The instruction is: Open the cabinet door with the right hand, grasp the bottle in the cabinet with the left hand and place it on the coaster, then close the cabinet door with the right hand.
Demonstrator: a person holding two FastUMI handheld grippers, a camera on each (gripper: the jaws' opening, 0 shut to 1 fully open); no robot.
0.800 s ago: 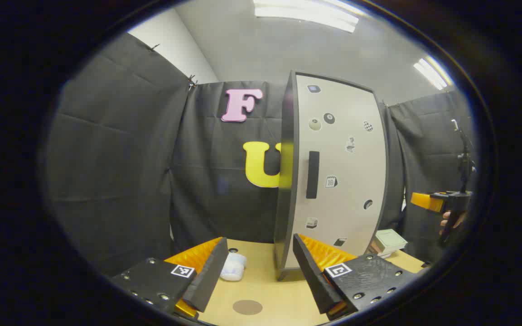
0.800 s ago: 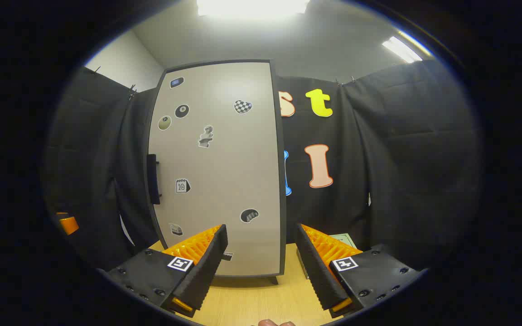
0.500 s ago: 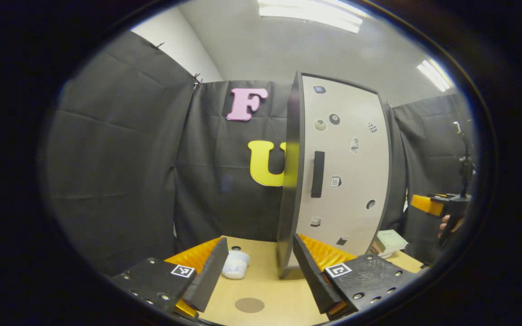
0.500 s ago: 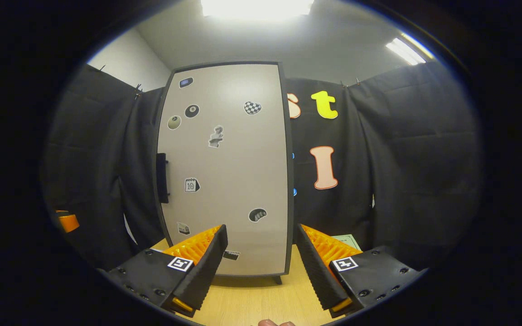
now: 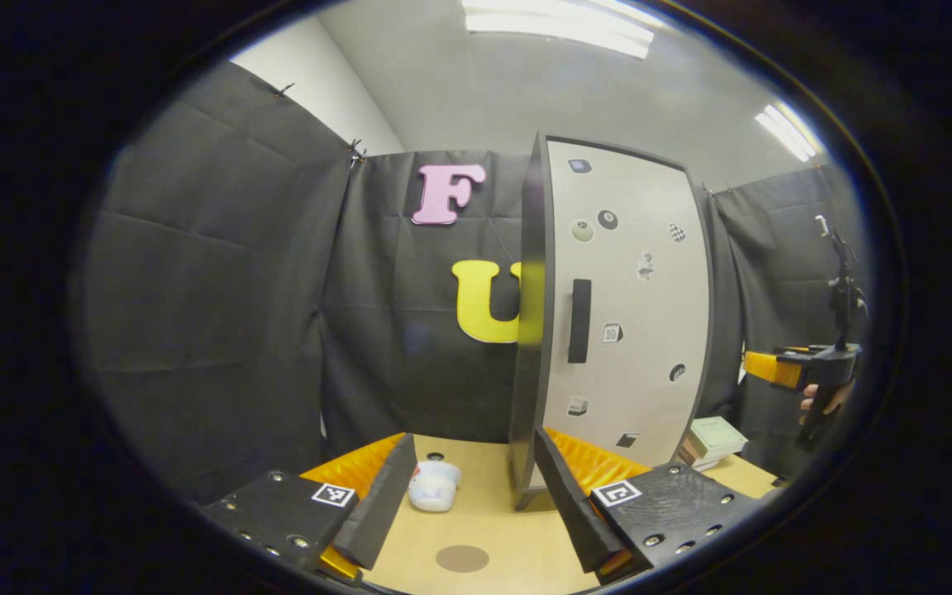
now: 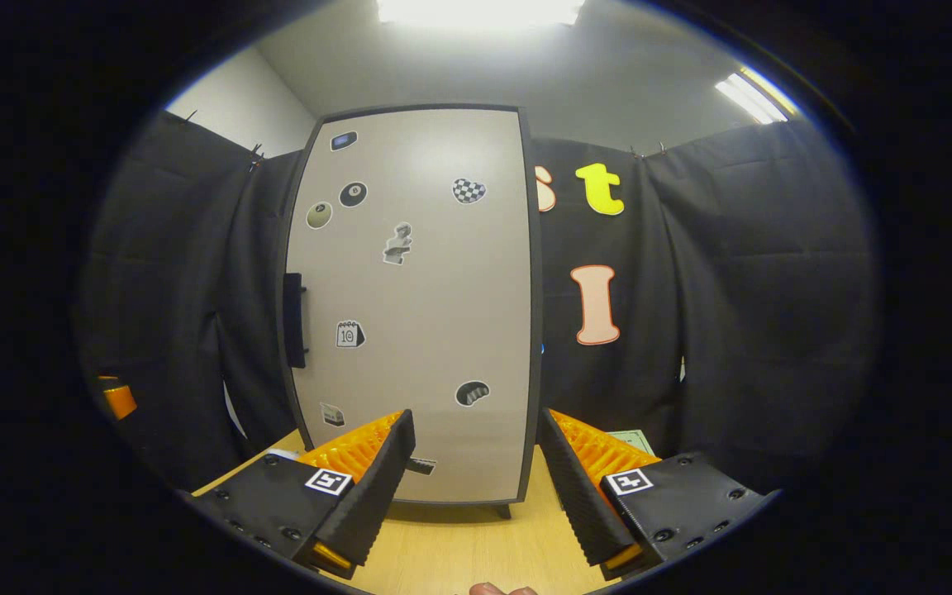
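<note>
A tall cabinet stands on the wooden table, its grey door shut and dotted with stickers, so the inside is hidden. The black handle runs along the door's left edge, also seen as the handle in the left gripper view. A brown round coaster lies on the table between my left gripper's fingers. My left gripper is open and empty, low over the table in front of the cabinet's left corner. My right gripper is open and empty, facing the door's lower half from a distance.
A white crumpled bundle lies left of the cabinet's foot. Stacked books sit right of the cabinet. A hand holds the right gripper far right in the left gripper view. An orange bit of the left gripper shows at the far left.
The cabinet has slid slightly rightward in both views and looks a little larger in the right gripper view. Both grippers stay open; the door stays shut.
</note>
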